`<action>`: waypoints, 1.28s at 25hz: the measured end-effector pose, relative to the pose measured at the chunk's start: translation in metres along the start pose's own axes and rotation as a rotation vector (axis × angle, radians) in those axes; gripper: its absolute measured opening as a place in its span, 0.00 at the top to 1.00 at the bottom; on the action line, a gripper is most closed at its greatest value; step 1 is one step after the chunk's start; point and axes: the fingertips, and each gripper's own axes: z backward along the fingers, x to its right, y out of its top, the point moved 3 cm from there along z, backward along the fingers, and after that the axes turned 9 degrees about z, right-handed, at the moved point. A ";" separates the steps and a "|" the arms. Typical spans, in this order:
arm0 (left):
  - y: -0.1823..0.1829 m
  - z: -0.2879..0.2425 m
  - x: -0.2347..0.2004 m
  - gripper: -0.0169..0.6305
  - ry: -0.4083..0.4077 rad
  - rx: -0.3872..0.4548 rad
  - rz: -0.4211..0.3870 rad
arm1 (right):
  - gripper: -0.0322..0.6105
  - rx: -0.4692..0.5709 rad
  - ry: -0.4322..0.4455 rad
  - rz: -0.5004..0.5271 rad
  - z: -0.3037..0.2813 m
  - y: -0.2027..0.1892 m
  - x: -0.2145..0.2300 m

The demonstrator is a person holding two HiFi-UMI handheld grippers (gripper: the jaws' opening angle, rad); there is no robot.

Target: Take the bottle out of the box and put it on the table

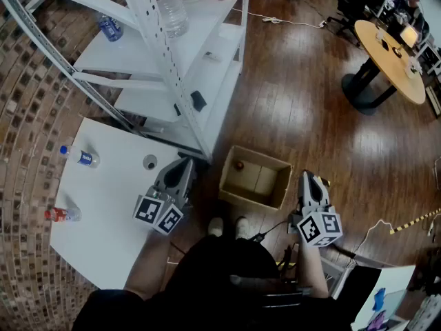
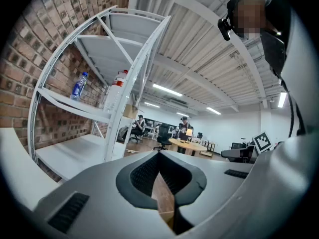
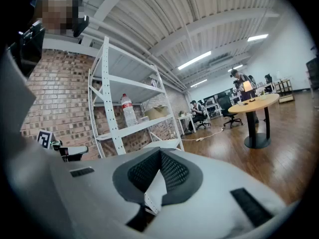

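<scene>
The left claw (image 1: 183, 165) is clenched on nothing over the table's (image 1: 103, 247) edge, just beside the box (image 1: 249, 198). The bottle (image 1: 238, 164) sits in the box's far left corner (only its top shows, so upright I'd guess), nearer that claw. Past the box, the right claw (image 1: 309, 179) is clenched and empty too.

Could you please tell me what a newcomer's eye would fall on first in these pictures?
The open cardboard box on the wood floor, mid-frame in the head view, with what looks like a bottle in its far left corner. The left gripper and right gripper flank it, both shut and empty. To the left, a white table carries two bottles, a tall white rack behind it.
</scene>
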 end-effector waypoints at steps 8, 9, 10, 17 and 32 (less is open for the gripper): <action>-0.039 -0.020 -0.002 0.97 -0.008 -0.026 0.008 | 0.94 -0.071 0.022 0.034 -0.019 -0.031 0.002; -0.044 -0.021 -0.001 0.97 -0.008 -0.032 0.009 | 0.94 -0.082 0.024 0.033 -0.018 -0.037 0.001; -0.050 -0.022 0.000 0.97 -0.009 -0.041 0.010 | 0.94 -0.094 0.025 0.029 -0.018 -0.043 0.002; -0.097 -0.024 -0.001 0.97 0.018 -0.135 0.028 | 0.94 -0.190 0.038 -0.022 -0.015 -0.087 0.009; -0.209 -0.027 -0.048 0.97 0.136 -0.280 0.073 | 0.89 -0.389 0.194 0.088 -0.073 -0.212 0.012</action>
